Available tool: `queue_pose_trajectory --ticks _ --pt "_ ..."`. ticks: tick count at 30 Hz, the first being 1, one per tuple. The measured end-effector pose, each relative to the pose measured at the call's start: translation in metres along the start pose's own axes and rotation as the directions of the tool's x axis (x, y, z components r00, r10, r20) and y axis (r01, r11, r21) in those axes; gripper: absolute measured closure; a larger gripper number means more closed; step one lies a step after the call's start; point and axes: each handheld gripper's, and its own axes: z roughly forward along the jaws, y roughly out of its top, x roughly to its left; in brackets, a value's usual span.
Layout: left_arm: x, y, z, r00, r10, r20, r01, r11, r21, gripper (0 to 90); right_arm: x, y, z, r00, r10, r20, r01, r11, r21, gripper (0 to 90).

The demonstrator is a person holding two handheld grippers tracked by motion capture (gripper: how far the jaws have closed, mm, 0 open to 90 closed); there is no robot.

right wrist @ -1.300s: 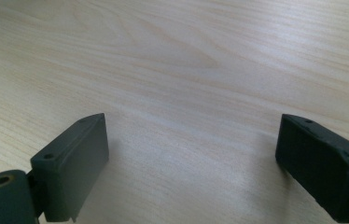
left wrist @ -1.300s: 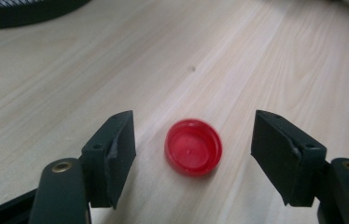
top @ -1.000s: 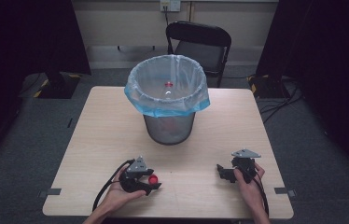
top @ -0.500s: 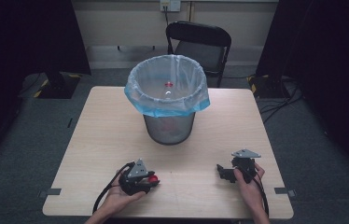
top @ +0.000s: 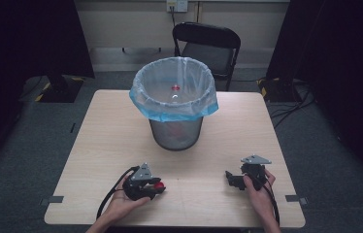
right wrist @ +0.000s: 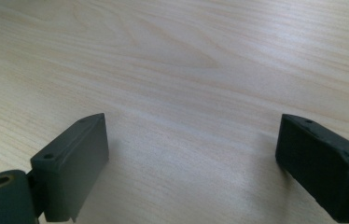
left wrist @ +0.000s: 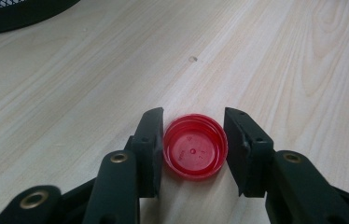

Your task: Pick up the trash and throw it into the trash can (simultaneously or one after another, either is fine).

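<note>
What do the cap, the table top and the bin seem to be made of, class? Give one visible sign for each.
Cap: red plastic, probably; smooth, glossy, with moulded marks inside.
Table: pale wood or wood-look laminate; grain lines show, matt finish. Which of the two is unclear.
Bin: dark metal mesh, likely; a fine grid shows. Its liner looks like thin translucent blue plastic film.

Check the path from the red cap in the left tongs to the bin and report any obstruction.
Nothing visible: bare wooden table lies between the red plastic bottle cap at the left tongs and the blue-lined mesh waste bin.
</note>
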Motion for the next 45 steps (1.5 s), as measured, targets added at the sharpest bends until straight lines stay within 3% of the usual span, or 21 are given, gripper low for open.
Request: queue_pose_trajectory --ticks 7,9,19,31,42,45 --pt "0.004 0.001 0.000 0.9992 -0.035 0.019 0.035 0.9993 -0.008 59.5 0.000 0.000 0.000 1.0000 0.000 0.000 0.000 1.000 0.000 8.7" --pt "0.004 0.002 0.000 0.9980 -0.052 0.036 0.053 0.9981 -0.031 59.5 0.000 0.000 0.000 1.0000 0.000 0.000 0.000 1.000 0.000 8.7" --pt "0.010 0.008 -0.010 0.9974 -0.060 0.040 0.062 0.9952 -0.075 59.5 0.000 0.000 0.000 1.0000 0.000 0.000 0.000 1.000 0.000 8.7" --pt "0.010 0.017 -0.026 0.9963 -0.067 0.055 0.075 0.9811 -0.178 59.5 0.000 0.000 0.000 1.0000 0.000 0.000 0.000 1.000 0.000 8.7" --pt "0.012 0.025 -0.040 0.9943 -0.068 0.082 0.085 0.9700 -0.228 59.5 0.000 0.000 0.000 1.0000 0.000 0.000 0.000 1.000 0.000 8.7" --pt "0.012 0.028 -0.045 0.9907 -0.081 0.109 0.106 0.9626 -0.249 59.6 0.000 0.000 0.000 1.0000 0.000 0.000 0.000 1.000 0.000 8.7"
